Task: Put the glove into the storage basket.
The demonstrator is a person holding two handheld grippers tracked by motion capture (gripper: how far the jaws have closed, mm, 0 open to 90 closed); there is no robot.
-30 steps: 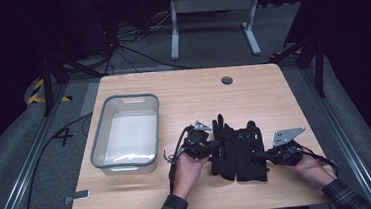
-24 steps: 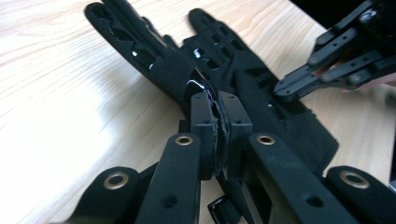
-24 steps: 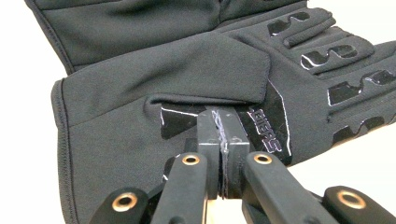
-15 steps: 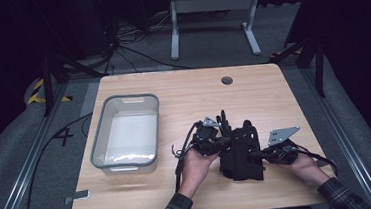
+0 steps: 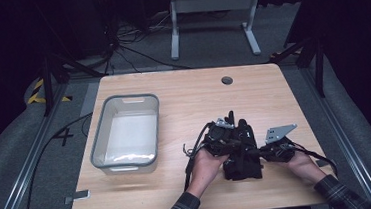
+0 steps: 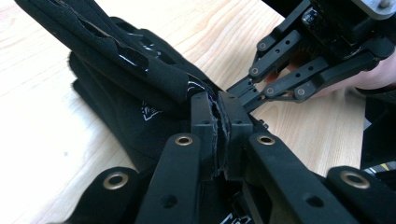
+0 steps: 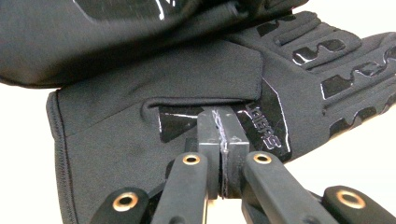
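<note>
The black gloves (image 5: 241,152) lie near the front edge of the desk (image 5: 182,92), right of its middle, stacked one on the other between the person's two hands; in the high view they make one dark pile with fingers pointing away from the person. The left gripper (image 5: 225,140) sits at the pile's left side, and in the left gripper view its jaws are pressed together with a thin fold of the upper glove (image 6: 126,56) caught between the pads; that glove is lifted off the lower one and slopes up and away toward the top left of that view. The right gripper (image 5: 262,149) comes in from the pile's right side; in the right gripper view its jaws are likewise closed, tips pushed under a flap on the lower glove (image 7: 154,112), though whether cloth is actually pinched there I cannot tell; glossy lettering and rubbery ridges show on the glove's back (image 7: 327,51). In the left gripper view the right gripper (image 6: 243,91) meets the gloves just beside the left one. A clear plastic bin (image 5: 125,134) with a grey rim stands well apart on the desk's left half.
</note>
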